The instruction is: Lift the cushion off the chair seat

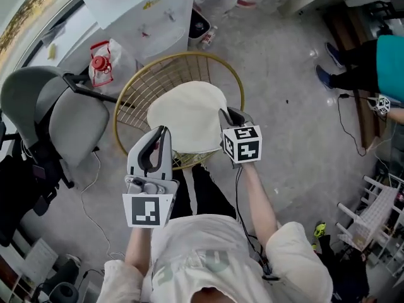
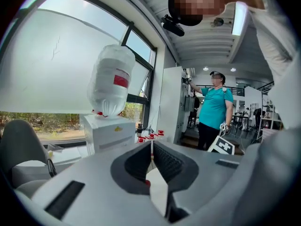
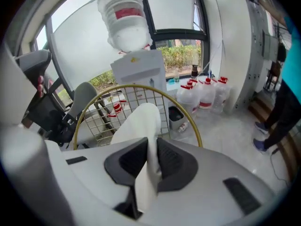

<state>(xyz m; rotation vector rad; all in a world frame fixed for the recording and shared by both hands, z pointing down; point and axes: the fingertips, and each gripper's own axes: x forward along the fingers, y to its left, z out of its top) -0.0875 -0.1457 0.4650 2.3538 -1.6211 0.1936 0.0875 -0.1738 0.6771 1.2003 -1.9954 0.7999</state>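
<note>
A round cream cushion (image 1: 189, 115) hangs over the gold wire chair (image 1: 170, 57), tilted between my two grippers. In the head view my left gripper (image 1: 163, 131) grips the cushion's near left edge and my right gripper (image 1: 226, 113) grips its right edge. The left gripper view shows that gripper (image 2: 151, 145) with its jaws closed on a thin white fold of cushion (image 2: 157, 189). Along the right gripper (image 3: 151, 147) the cushion (image 3: 138, 121) runs out from between the pressed pads, with the chair's gold rim (image 3: 188, 112) behind it.
A grey office chair (image 1: 57, 115) stands left of the wire chair. A water dispenser (image 2: 106, 131) and several water bottles (image 3: 202, 93) stand by the window. A person in a teal top (image 1: 388, 62) is at the right, and a white rack (image 1: 372, 213) at the lower right.
</note>
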